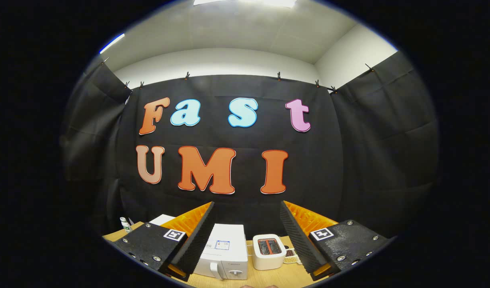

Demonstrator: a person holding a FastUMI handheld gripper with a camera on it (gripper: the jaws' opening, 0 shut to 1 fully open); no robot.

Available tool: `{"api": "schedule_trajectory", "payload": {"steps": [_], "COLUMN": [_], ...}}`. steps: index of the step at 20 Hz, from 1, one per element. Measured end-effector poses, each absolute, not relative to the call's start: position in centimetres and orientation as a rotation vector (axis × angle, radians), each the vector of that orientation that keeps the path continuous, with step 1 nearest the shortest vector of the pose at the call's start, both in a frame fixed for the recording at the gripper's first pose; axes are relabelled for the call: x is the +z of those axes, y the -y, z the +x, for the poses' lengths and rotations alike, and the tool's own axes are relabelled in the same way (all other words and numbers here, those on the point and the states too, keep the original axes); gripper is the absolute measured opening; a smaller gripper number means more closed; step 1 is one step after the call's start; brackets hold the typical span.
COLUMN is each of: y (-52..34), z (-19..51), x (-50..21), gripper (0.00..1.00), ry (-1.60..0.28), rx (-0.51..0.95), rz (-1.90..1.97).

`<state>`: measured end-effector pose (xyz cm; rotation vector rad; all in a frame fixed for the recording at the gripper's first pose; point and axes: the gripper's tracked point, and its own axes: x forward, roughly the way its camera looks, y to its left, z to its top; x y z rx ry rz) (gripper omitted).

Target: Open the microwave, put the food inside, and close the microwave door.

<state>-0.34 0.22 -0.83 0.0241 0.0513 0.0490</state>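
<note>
Clearly the gripper point(247, 236) is held high above the wooden table point(269, 278), fingers spread wide and holding nothing, probably to survey before the approach. The white microwave point(225, 252) stands below, between the fingers and nearer the left one, its door closed. Just right of the microwave is a white toaster point(269, 251); beyond the toaster lies a small plate point(291, 256), possibly the food.

Black cloth booth wall point(349, 160) hangs from small dark clips point(279, 75) along its top edge. Above it rise plain white room walls point(213, 60) and a white ceiling with bright strip lights point(245, 2). Below lies a light wooden tabletop point(277, 276).
</note>
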Motion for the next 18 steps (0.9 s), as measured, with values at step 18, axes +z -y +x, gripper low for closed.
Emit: {"api": "schedule_trajectory", "payload": {"steps": [18], "y": [-10.2], "z": [-3.0], "x": [-27.0], "gripper": [0.94], "ry": [-0.508], "rx": [0.141], "rz": [0.101]}}
